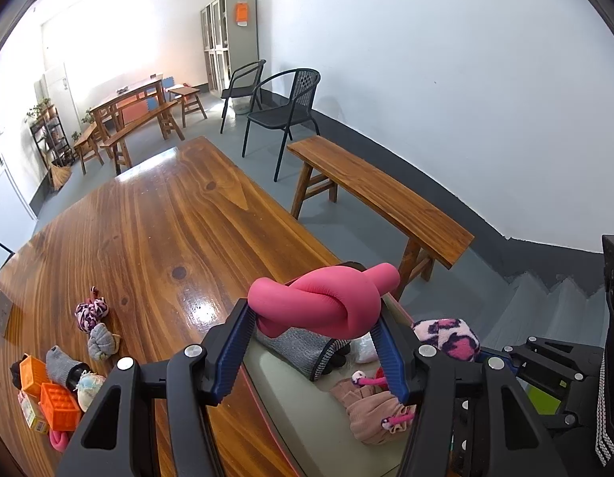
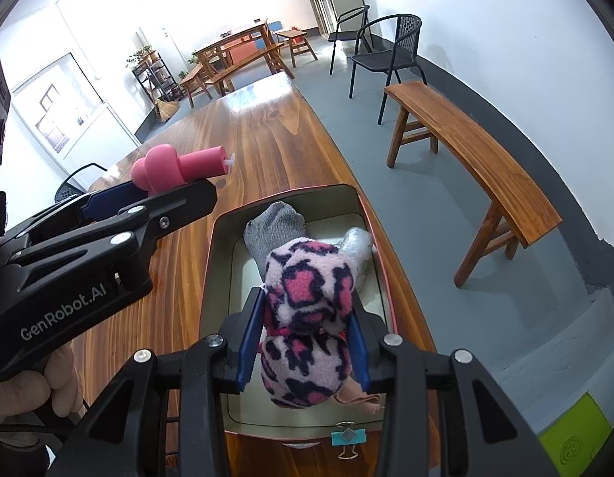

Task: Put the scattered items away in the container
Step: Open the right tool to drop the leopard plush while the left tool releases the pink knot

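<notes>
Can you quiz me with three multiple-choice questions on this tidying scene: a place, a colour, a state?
1. Where is the grey knitted sock?
A. inside the shallow metal tray
B. on the bench
C. on the floor

2. What colour is the knotted foam tube in the left claw?
A. green
B. pink
C. white

3. The right claw is:
A. empty
B. shut on the fuzzy pink leopard-print sock
C. out of sight

Answers: 1 A, it lies within the rim; 2 B, plainly pink; 3 B, both pads press it.

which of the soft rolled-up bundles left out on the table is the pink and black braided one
The rope knot, farthest up the table from the orange blocks. The bundle just below it is plain grey.
</notes>
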